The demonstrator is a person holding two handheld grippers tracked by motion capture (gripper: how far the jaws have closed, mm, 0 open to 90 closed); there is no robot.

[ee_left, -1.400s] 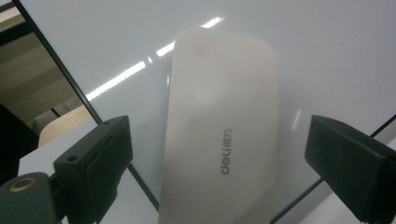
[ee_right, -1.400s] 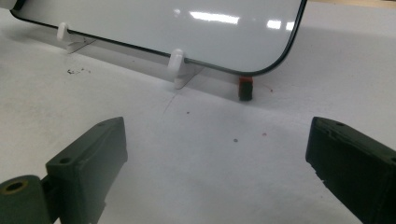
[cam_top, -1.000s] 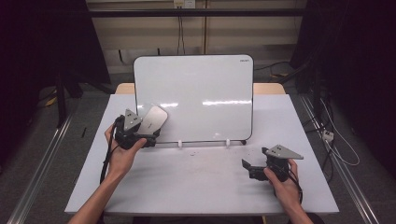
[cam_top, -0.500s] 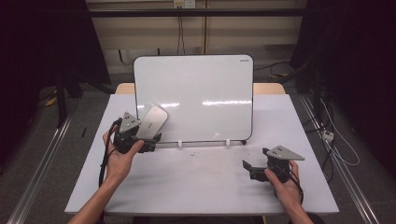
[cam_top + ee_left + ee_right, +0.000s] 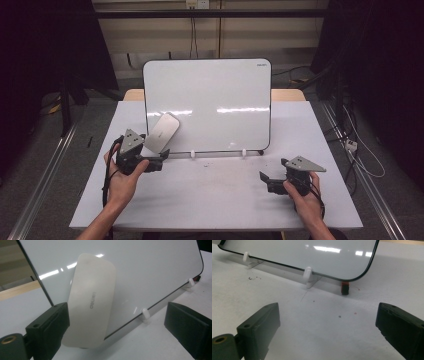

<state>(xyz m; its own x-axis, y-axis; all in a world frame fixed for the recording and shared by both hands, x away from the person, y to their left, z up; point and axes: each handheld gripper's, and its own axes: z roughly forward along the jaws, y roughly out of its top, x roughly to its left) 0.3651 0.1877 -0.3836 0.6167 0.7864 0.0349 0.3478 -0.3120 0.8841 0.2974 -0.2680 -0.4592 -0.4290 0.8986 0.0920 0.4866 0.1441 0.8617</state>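
Your left gripper (image 5: 159,161) is hovering with fingers spread by the eraser (image 5: 90,302), which is sticking to the whiteboard's (image 5: 220,95) lower left. Your right gripper (image 5: 267,181) is resting open on the tabletop (image 5: 210,195).

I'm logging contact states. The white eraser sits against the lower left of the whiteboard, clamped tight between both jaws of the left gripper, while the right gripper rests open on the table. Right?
Not clamped. In the left gripper view the left gripper stands wide open: the eraser lies by one jaw, well clear of the other. The rest holds.
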